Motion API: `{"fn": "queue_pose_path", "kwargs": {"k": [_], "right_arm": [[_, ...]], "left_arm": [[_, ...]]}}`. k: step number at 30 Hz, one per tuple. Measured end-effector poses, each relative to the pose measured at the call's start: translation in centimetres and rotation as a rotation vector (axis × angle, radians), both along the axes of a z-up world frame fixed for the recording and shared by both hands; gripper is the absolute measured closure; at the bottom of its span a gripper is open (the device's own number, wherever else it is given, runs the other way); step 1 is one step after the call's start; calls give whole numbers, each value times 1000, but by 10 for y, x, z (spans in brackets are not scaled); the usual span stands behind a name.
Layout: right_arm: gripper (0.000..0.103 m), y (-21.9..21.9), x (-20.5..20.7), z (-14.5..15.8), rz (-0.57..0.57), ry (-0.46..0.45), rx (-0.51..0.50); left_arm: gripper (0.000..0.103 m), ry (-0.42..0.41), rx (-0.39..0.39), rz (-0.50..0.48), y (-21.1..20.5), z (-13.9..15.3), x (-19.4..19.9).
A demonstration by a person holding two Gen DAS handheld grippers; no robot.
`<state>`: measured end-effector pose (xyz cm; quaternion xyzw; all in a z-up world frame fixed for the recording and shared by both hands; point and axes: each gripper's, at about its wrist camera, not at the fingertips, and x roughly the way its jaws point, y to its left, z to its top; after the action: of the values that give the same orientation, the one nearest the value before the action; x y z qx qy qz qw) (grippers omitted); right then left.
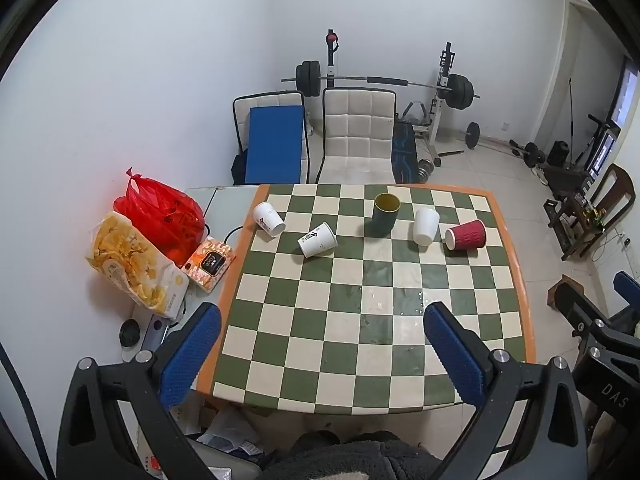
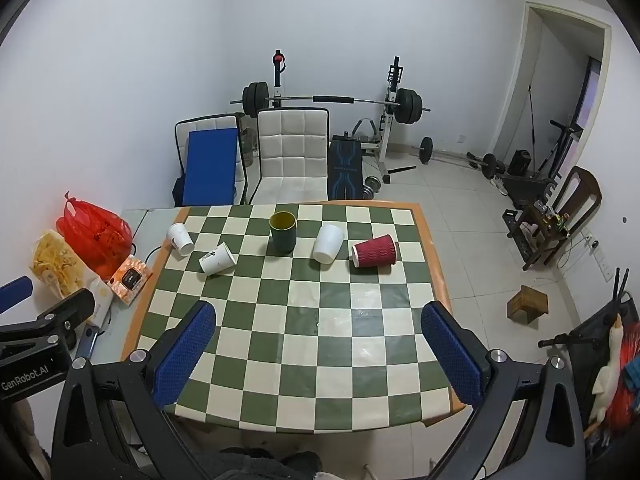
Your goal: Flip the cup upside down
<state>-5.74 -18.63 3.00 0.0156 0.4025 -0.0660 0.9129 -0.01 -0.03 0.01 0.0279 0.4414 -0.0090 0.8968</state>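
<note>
Both grippers, left [image 1: 322,344] and right [image 2: 318,346], hover spread wide, empty, over the checkered tabletop's [image 2: 304,360] near edge. Along the far edge, the dark green cup [image 2: 283,231] stands upright among four tipped paper cups.

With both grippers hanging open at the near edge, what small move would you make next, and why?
Probably ease the right gripper forward toward the green cup: it alone stands upright, mouth up, while both grippers are open, empty and well short of the cups.
</note>
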Motion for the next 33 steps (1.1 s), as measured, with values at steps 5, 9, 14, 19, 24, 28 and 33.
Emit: {"fn": "queue_pose_path", "kwargs": {"k": [5, 9, 14, 19, 24, 28, 33], "right_arm": [[0, 0, 0, 0, 0, -4, -8], [0, 0, 0, 0, 0, -4, -5], [0, 0, 0, 0, 0, -6, -5], [0, 0, 0, 0, 1, -4, -4], [0, 1, 0, 0, 4, -1, -6], [0, 1, 0, 0, 3, -2, -6], [0, -3, -1, 0, 5, -1, -3]], "left_arm": [[0, 3, -5, 1, 0, 0, 0], [0, 3, -5, 0, 0, 0, 0], [0, 4, -12, -2, 0, 0, 1], [0, 2, -10, 1, 0, -1, 1], [0, 1, -11, 1, -3, 0, 3], [0, 3, -14, 2, -3, 0, 3], [0, -1, -13, 1, -3, 0, 2]]}}
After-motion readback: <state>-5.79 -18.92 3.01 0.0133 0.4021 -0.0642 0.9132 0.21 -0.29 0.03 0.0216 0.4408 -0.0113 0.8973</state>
